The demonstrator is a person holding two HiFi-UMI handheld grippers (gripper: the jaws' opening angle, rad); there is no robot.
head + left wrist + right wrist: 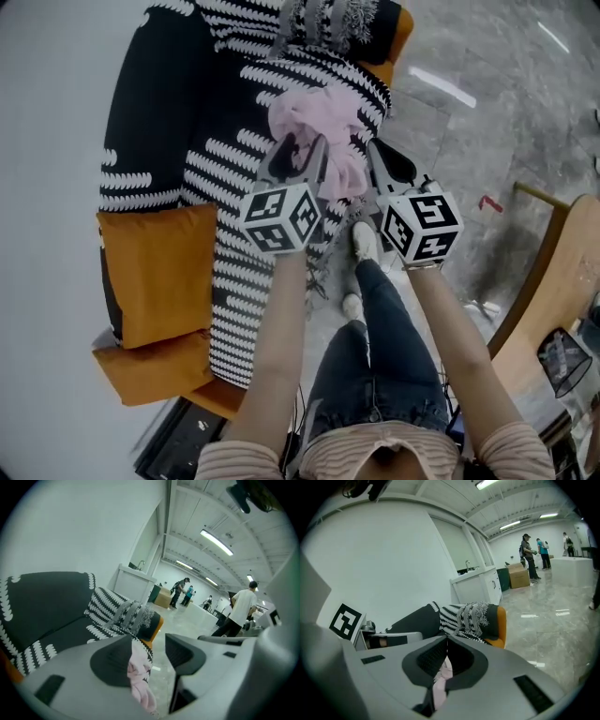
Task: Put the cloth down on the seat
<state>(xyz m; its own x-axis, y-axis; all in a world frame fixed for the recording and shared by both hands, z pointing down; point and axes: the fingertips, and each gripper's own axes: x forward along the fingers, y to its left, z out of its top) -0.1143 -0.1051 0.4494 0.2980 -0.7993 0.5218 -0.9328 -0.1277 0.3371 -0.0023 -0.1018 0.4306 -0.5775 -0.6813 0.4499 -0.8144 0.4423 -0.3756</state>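
Cloth [323, 127]: pink, thin, bunched, hanging in the air over the right part of the seat [225, 178], not yet laid on it. Judged soft, light and limp, likely to sag and slip, so best pinched at a gathered fold.

Right gripper [446, 640]: jaws closed on a fold.

Left gripper [149, 639]: jaws apart, cloth against one pad only.

Seat cover: black-and-white throw. Orange cushion [159, 272] near left.

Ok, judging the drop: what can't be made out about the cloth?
- Whether the pink cloth touches the seat: the head view looks steeply down.
- Its near edge: head view, partly behind the left gripper and right gripper.
- Its full shape: right gripper view, shut jaws cover it.
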